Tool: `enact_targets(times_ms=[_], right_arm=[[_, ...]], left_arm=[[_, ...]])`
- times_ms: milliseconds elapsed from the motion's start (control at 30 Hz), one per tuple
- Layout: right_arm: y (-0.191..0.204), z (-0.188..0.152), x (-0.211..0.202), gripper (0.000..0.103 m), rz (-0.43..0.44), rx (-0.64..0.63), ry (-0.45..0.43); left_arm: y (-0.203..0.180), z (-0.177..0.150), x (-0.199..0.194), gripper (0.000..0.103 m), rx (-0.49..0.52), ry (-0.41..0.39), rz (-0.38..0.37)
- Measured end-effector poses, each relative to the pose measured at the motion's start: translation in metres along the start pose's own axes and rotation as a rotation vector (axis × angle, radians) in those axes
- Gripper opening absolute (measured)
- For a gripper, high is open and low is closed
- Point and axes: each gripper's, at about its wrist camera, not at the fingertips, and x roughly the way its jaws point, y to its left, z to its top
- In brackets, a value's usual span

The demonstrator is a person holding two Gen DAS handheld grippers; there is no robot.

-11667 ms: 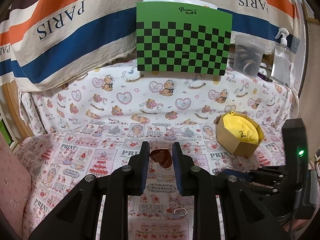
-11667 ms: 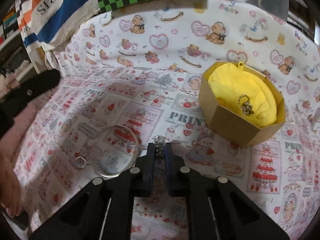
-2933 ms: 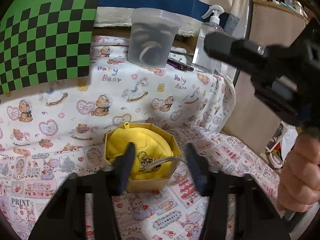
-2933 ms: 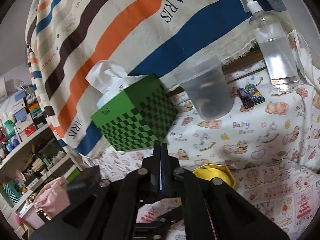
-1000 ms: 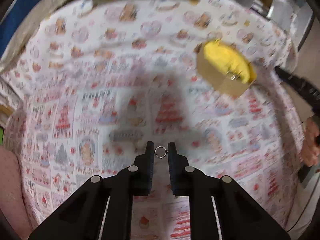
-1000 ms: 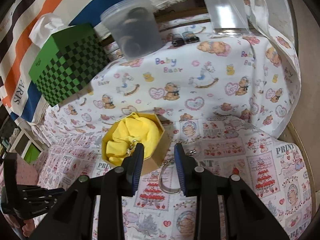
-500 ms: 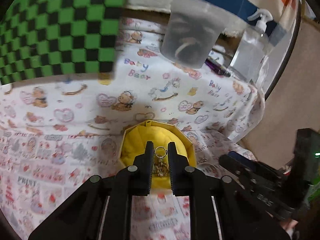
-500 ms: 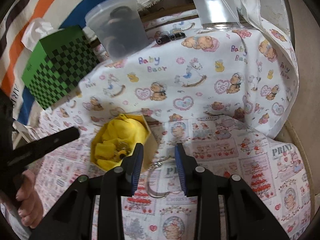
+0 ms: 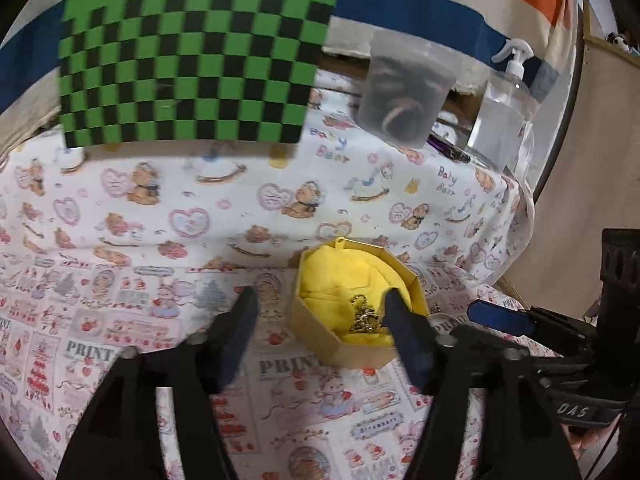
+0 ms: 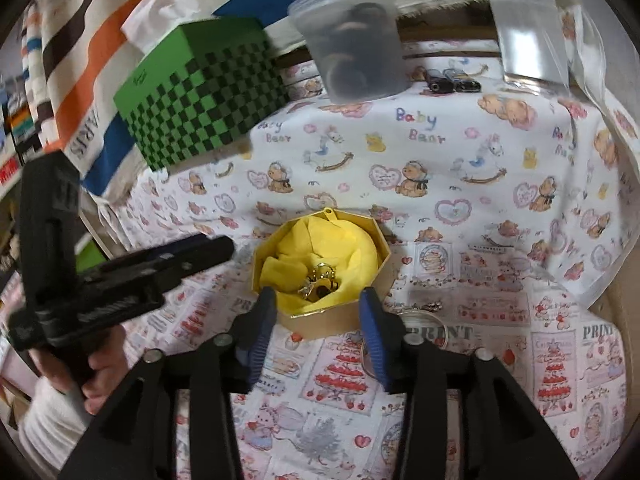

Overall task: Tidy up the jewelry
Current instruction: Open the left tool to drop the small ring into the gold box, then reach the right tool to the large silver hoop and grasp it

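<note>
A tangle of gold jewelry [image 10: 318, 282] lies on yellow cloth [image 10: 316, 248] inside an octagonal cardboard box [image 10: 348, 316] at centre frame on the bear-print surface [image 10: 460, 184]. The left claw [image 9: 318, 308] is opening wide around the box, nothing between its fingers. The right claw [image 10: 318, 316] is also opening, empty, just before the box, a thin bangle [image 10: 430, 324] lying beside its right finger.

Matt cardboard box [image 10: 340, 322], soft yellow cloth [image 10: 320, 252], shiny metal jewelry [image 10: 320, 282]
</note>
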Motion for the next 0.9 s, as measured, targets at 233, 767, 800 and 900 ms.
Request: enact_targets(times_ms=[233, 767, 800, 900], right_arm=[[0.008, -0.009, 0.020, 0.072, -0.042, -0.054, 0.076], [0.027, -0.022, 0.032, 0.084, -0.079, -0.165, 0.124], [0.025, -0.021, 0.033, 0.084, -0.080, -0.155, 0.125], [0.006, -0.015, 0.030, 0.084, -0.067, -0.061, 0.116]], left_arm=[[0.012, -0.004, -0.005, 0.092, -0.009, -0.043, 0.026], [0.032, -0.007, 0.007, 0.096, -0.069, -0.024, 0.045], [0.030, -0.008, 0.007, 0.096, -0.059, -0.025, 0.051], [0.025, -0.010, 0.007, 0.096, -0.041, -0.033, 0.064]])
